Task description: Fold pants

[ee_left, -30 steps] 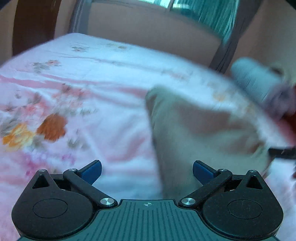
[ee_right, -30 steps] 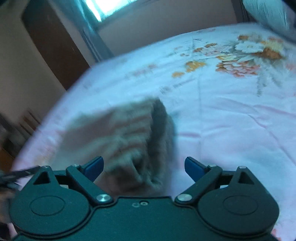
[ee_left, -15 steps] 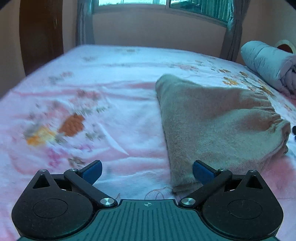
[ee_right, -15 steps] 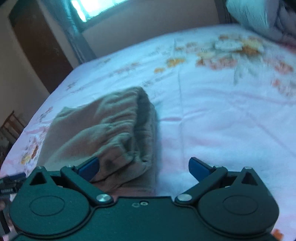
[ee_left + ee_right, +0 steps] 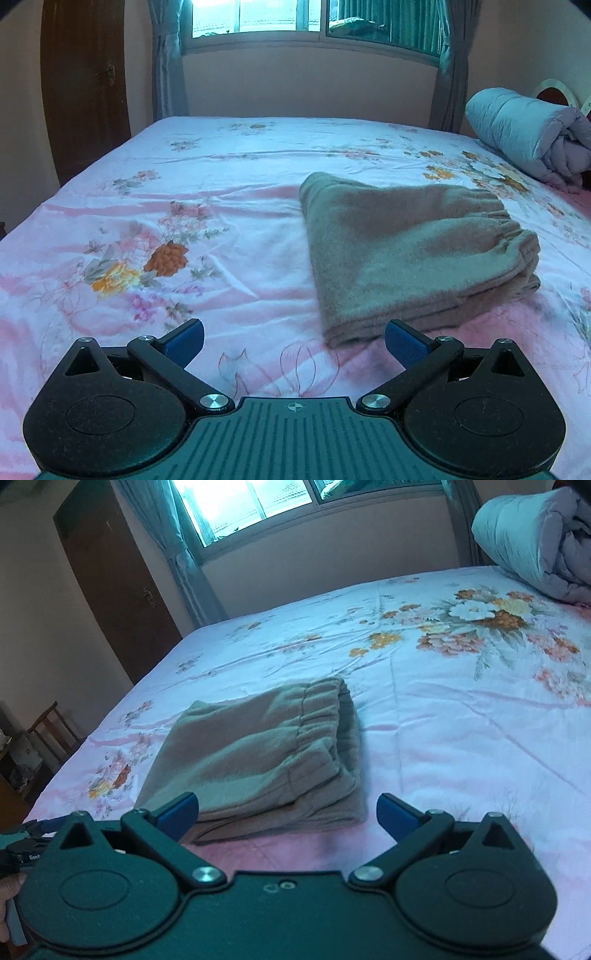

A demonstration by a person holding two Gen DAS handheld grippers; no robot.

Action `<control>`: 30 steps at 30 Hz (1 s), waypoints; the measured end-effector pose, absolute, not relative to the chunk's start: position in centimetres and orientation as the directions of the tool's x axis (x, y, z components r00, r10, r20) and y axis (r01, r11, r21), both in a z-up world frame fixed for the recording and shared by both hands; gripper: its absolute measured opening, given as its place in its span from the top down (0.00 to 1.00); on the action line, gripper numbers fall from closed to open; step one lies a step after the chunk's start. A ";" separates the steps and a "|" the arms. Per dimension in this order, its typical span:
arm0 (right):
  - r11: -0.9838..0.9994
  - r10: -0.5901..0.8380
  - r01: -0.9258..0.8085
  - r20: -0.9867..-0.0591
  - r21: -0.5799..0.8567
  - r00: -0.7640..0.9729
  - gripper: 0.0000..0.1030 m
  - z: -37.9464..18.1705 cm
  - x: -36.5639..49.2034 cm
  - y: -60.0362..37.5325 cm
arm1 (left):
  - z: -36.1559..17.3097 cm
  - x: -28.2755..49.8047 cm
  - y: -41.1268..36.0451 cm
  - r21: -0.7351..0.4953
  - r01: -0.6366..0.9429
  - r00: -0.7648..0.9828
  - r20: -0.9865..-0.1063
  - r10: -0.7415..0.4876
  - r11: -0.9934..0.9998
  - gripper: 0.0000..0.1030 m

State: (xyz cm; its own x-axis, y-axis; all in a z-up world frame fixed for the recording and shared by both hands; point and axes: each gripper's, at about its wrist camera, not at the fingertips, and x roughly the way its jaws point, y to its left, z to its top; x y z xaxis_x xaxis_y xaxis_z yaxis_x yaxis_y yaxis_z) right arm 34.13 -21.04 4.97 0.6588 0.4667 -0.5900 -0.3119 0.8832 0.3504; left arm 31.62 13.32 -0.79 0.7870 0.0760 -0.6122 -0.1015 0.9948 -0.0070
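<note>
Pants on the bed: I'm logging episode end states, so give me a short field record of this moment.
pants: brown, folded into a stacked bundle, elastic waistband on top, lying flat
surface: floral bedsheet
left gripper: open, empty, apart from the pants
right gripper: open, empty, just short of the bundle's near edge
rolled duvet: at the far right of the bed
fold state: looks finished, judging by the layers
</note>
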 end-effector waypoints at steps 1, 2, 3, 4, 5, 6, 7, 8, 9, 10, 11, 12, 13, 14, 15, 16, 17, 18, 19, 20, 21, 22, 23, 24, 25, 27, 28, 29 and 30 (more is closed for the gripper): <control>0.882 0.469 -0.310 -0.590 0.356 0.657 0.06 4.9 33.8 -21.1 | -0.8 31.3 13.4 -0.009 -0.105 0.787 -0.612 0.078 0.994 0.00; 0.883 0.466 -0.307 -0.590 0.355 0.659 0.06 5.0 33.4 -21.0 | -0.8 31.0 13.4 -0.010 -0.108 0.785 -0.614 0.079 0.994 0.00; 0.886 0.462 -0.303 -0.592 0.352 0.660 0.06 5.1 32.9 -21.0 | -0.7 30.4 13.4 -0.015 -0.110 0.785 -0.614 0.078 0.994 0.00; 0.885 0.462 -0.304 -0.591 0.352 0.661 0.06 5.2 32.3 -21.0 | -0.5 29.7 13.3 -0.019 -0.117 0.791 -0.606 0.082 0.993 0.00; 0.886 0.461 -0.305 -0.585 0.350 0.667 0.06 5.5 31.6 -21.1 | -0.2 28.8 13.2 -0.023 -0.124 0.796 -0.599 0.085 0.992 0.00; 0.889 0.455 -0.302 -0.578 0.346 0.678 0.06 5.8 30.6 -21.2 | 0.0 27.8 13.1 -0.032 -0.131 0.801 -0.592 0.087 0.991 0.00; 0.888 0.456 -0.308 -0.568 0.341 0.686 0.06 6.2 29.5 -21.3 | 0.3 26.7 12.9 -0.040 -0.140 0.806 -0.585 0.090 0.989 0.00; 0.888 0.458 -0.321 -0.555 0.330 0.694 0.06 6.6 28.3 -21.4 | 0.5 25.4 12.6 -0.044 -0.145 0.810 -0.579 0.093 0.988 0.00; 0.889 0.456 -0.334 -0.540 0.313 0.708 0.06 7.1 26.9 -21.5 | 0.8 24.0 12.3 -0.048 -0.146 0.814 -0.574 0.092 0.988 0.00; 0.892 0.451 -0.347 -0.517 0.290 0.727 0.05 7.7 25.1 -21.6 | 1.0 22.6 12.0 -0.052 -0.152 0.819 -0.565 0.096 0.987 0.00; 0.893 0.449 -0.358 -0.494 0.272 0.744 0.06 8.1 23.6 -21.8 | 1.2 21.1 11.6 -0.053 -0.158 0.826 -0.555 0.102 0.986 0.00; 0.895 0.446 -0.368 -0.460 0.254 0.768 0.06 8.5 21.8 -22.0 | 1.4 19.6 11.1 -0.052 -0.159 0.830 -0.548 0.105 0.986 0.00; 0.895 0.446 -0.378 -0.417 0.238 0.792 0.06 8.8 19.7 -22.3 | 1.5 18.4 10.7 -0.052 -0.159 0.835 -0.541 0.106 0.986 0.00; 0.893 0.450 -0.391 -0.388 0.224 0.804 0.06 9.1 18.1 -22.5 | 1.7 16.6 10.1 -0.062 -0.154 0.845 -0.526 0.099 0.986 0.00; 0.890 0.455 -0.406 -0.373 0.206 0.809 0.06 9.2 16.5 -22.7 | 1.8 15.2 9.6 -0.070 -0.149 0.854 -0.511 0.093 0.986 0.00; 0.891 0.454 -0.414 -0.379 0.187 0.806 0.06 9.2 14.9 -22.8 | 1.9 13.7 9.0 -0.074 -0.145 0.864 -0.495 0.090 0.987 0.00; 0.893 0.449 -0.416 -0.384 0.171 0.807 0.06 9.2 13.6 -22.9 | 1.9 12.2 8.5 -0.080 -0.139 0.874 -0.479 0.084 0.987 0.00; 0.898 0.438 -0.410 -0.374 0.156 0.817 0.06 9.0 12.0 -23.1 | 2.0 10.8 8.0 -0.086 -0.131 0.884 -0.461 0.077 0.988 0.00; 0.905 0.426 -0.398 -0.355 0.153 0.832 0.06 8.9 10.5 -23.4 | 2.0 9.5 7.5 -0.092 -0.133 0.892 -0.445 0.079 0.987 0.00; 0.911 0.412 -0.383 -0.337 0.150 0.847 0.06 8.7 9.2 -23.8 | 2.0 8.3 7.0 -0.096 -0.133 0.897 -0.436 0.079 0.986 0.00; 0.919 0.395 -0.366 -0.329 0.148 0.858 0.06 8.6 8.2 -24.0 | 2.0 7.2 6.4 -0.097 -0.125 0.901 -0.427 0.072 0.987 0.00; 0.925 0.380 -0.349 -0.328 0.153 0.865 0.05 8.4 7.4 -24.2 | 2.0 6.3 6.0 -0.093 -0.119 0.905 -0.420 0.069 0.989 0.00; 0.926 0.377 -0.341 -0.328 0.162 0.866 0.06 8.1 6.6 -24.5 | 2.0 5.5 5.5 -0.089 -0.114 0.908 -0.413 0.067 0.990 0.00; 0.926 0.376 -0.341 -0.324 0.162 0.868 0.06 7.8 6.0 -24.6 | 2.0 4.8 5.1 -0.089 -0.103 0.911 -0.409 0.057 0.991 0.00; 0.930 0.366 -0.335 -0.323 0.151 0.873 0.06 7.6 5.5 -24.7 | 2.0 4.2 4.8 -0.091 -0.092 0.911 -0.410 0.047 0.992 0.00; 0.932 0.363 -0.333 -0.329 0.146 0.872 0.06 6.9 4.6 -24.8 | 1.9 3.0 4.2 -0.100 -0.080 0.917 -0.397 0.034 0.992 0.00; 0.930 0.369 -0.343 -0.326 0.136 0.871 0.06 6.5 4.0 -24.8 | 1.9 2.5 3.8 -0.104 -0.070 0.918 -0.397 0.023 0.992 0.00; 0.930 0.366 -0.350 -0.329 0.109 0.871 0.06 6.1 3.4 -24.6 | 1.8 2.1 3.5 -0.102 -0.058 0.915 -0.402 0.012 0.993 0.00; 0.931 0.364 -0.355 -0.335 0.088 0.869 0.06 5.8 2.8 -24.4 | 1.7 1.6 3.0 -0.092 -0.055 0.914 -0.406 0.013 0.994 0.00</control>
State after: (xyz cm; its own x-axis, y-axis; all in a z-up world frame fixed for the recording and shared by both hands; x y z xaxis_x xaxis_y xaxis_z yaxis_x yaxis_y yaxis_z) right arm 2.77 -24.41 5.79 0.8692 0.3638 -0.3349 -0.3554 0.9305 0.0884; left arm 1.56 2.95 1.70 0.9137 0.0131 -0.4063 -0.0551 0.9942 -0.0919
